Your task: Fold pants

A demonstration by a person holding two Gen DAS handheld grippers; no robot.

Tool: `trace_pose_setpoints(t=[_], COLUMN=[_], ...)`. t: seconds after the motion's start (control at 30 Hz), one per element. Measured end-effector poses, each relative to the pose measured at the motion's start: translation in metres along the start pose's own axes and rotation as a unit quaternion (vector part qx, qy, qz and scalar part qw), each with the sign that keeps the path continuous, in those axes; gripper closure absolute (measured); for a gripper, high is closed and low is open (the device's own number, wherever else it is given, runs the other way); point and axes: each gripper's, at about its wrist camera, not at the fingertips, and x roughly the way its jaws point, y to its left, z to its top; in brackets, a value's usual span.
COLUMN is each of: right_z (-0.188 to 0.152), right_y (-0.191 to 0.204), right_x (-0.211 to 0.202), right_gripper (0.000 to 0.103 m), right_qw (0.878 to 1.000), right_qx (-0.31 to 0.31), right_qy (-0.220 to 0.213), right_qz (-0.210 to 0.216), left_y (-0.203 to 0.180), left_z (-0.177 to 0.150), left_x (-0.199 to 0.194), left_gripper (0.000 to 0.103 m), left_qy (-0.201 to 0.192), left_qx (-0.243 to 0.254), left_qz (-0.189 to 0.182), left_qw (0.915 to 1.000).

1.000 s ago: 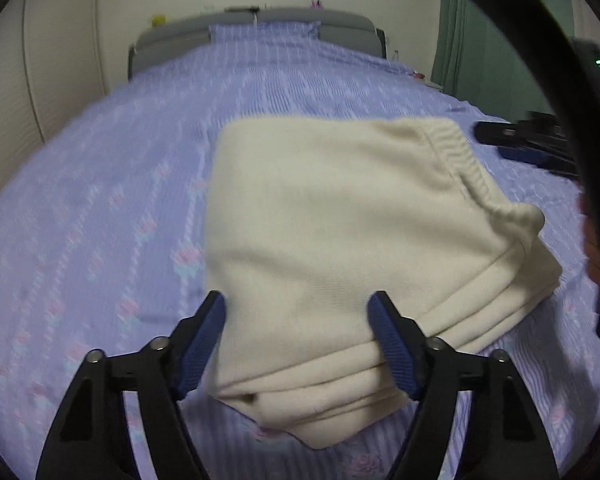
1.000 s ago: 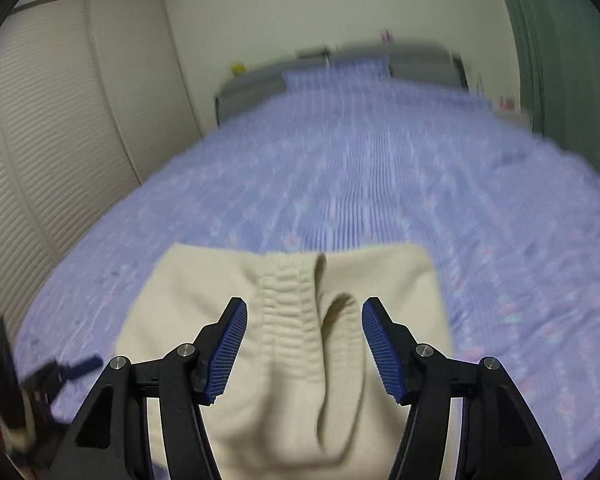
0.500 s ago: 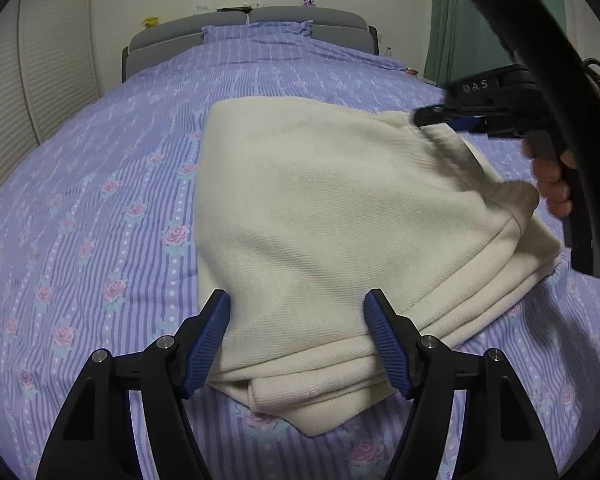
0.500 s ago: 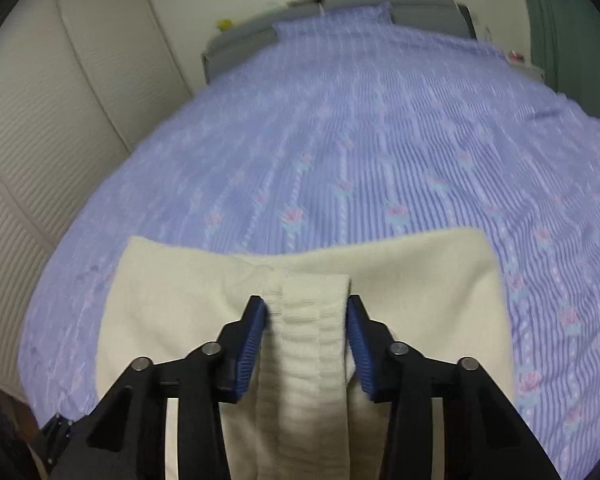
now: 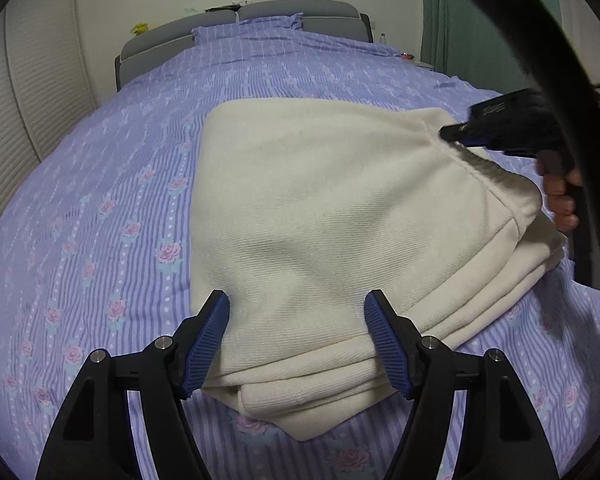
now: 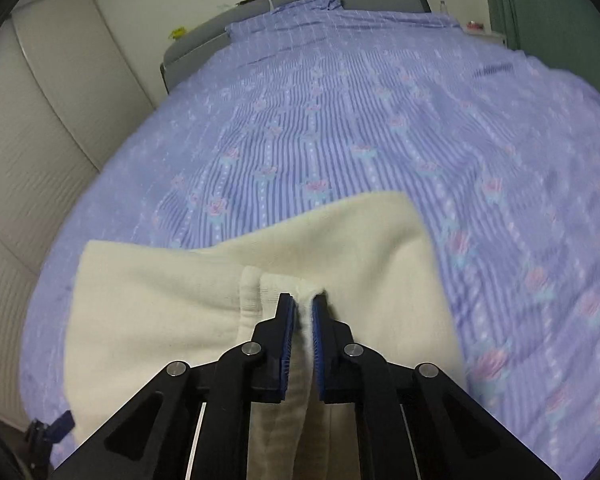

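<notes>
The cream pants (image 5: 340,216) lie folded in several layers on the purple flowered bedspread (image 5: 100,200). My left gripper (image 5: 296,320) is open, its blue pads straddling the near folded edge without pinching it. My right gripper (image 6: 303,312) is shut on the ribbed waistband (image 6: 306,308) of the pants (image 6: 160,300). In the left wrist view the right gripper (image 5: 496,128) shows at the pants' far right edge, held by a hand (image 5: 560,196).
A grey headboard (image 5: 300,14) and a purple pillow (image 5: 248,28) are at the far end of the bed. White closet doors (image 6: 40,140) stand on the left. A green curtain (image 6: 540,8) hangs on the right.
My right gripper has closed from open onto the waistband. My left gripper has stayed open over the near edge, with the view shifting only slightly.
</notes>
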Motion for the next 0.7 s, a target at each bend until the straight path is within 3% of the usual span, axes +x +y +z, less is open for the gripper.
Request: trace_pose_setpoints(t=[0.13, 0.37, 0.4, 0.43, 0.53, 0.63, 0.7], right_z=[-0.017, -0.058, -0.06, -0.059, -0.057, -0.06, -0.064], right_y=[0.004, 0.0, -0.004, -0.008, -0.013, -0.006, -0.003], right_x=[-0.04, -0.028, -0.023, -0.023, -0.039, -0.076, -0.071], right_gripper=[0.067, 0.064, 0.067, 0.078, 0.094, 0.097, 0.097], right_qw=[0.999, 0.996, 0.995, 0.995, 0.996, 0.996, 0.998], right_qx=[0.01, -0.01, 0.005, 0.018, 0.034, 0.002, -0.027], right_qy=[-0.02, 0.058, 0.061, 0.053, 0.015, -0.042, -0.035], right_qz=[0.037, 0.063, 0.079, 0.084, 0.082, 0.079, 0.047], left_y=[0.007, -0.001, -0.001, -0.001, -0.003, -0.011, -0.022], left_z=[0.001, 0.001, 0.002, 0.003, 0.008, 0.013, 0.012], left_x=[0.004, 0.003, 0.002, 0.003, 0.0, -0.011, -0.007], left_gripper=[0.032, 0.032, 0.032, 0.031, 0.032, 0.025, 0.019], left_qy=[0.004, 0.003, 0.005, 0.008, 0.015, 0.0, 0.005], left_qx=[-0.016, -0.007, -0.008, -0.01, -0.012, -0.004, 0.011], left_qz=[-0.013, 0.005, 0.006, 0.008, 0.008, -0.011, -0.002], left_qw=[0.9998, 1.0, 0.9999, 0.9999, 0.9998, 0.9999, 0.9999])
